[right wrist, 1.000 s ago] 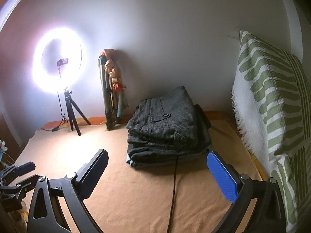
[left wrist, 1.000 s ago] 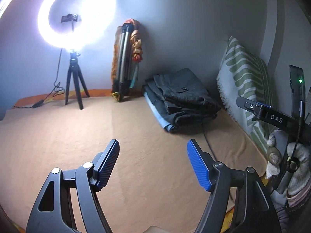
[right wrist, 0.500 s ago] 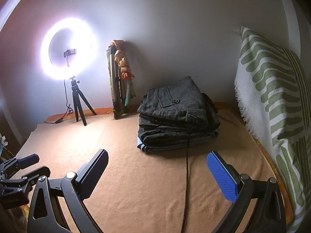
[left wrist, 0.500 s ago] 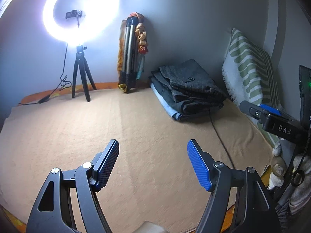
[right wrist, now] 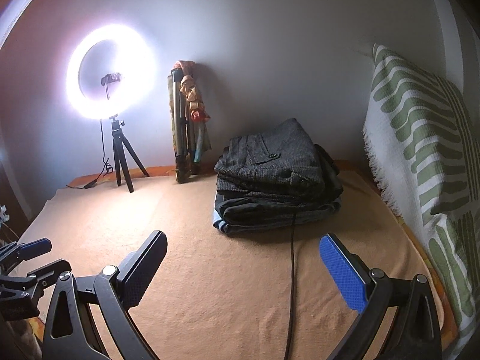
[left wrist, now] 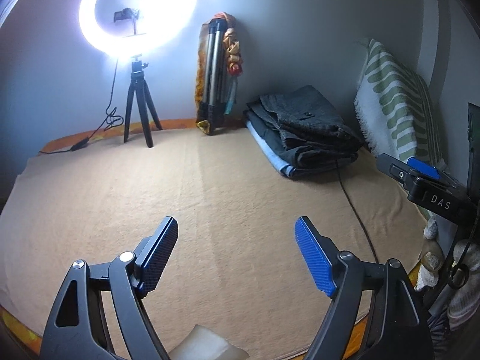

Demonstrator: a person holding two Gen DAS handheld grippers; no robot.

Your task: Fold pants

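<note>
A stack of folded pants (left wrist: 303, 129), dark grey on top and light blue at the bottom, lies at the far right of the tan blanket (left wrist: 210, 195); the right wrist view shows the stack (right wrist: 270, 174) straight ahead. My left gripper (left wrist: 235, 225) hovers over bare blanket well short of the stack, its jaws opening with nothing between them. My right gripper (right wrist: 243, 240) is open and empty, just short of the stack. Each gripper appears in the other's view: the right gripper (left wrist: 420, 174) at the right edge, the left gripper (right wrist: 27, 255) at the left edge.
A lit ring light on a small tripod (left wrist: 138, 111) stands at the back left. A folded tripod with cloth (left wrist: 216, 75) leans on the wall. A green-striped pillow (right wrist: 420, 150) lines the right side. A black cable (right wrist: 291, 270) runs from the stack toward me. A gloved hand (left wrist: 462, 270) holds the right gripper.
Both views have shifted a little, so the stack now sits slightly farther off and higher in frame. The left jaws stand wider apart. Nothing was picked up.
</note>
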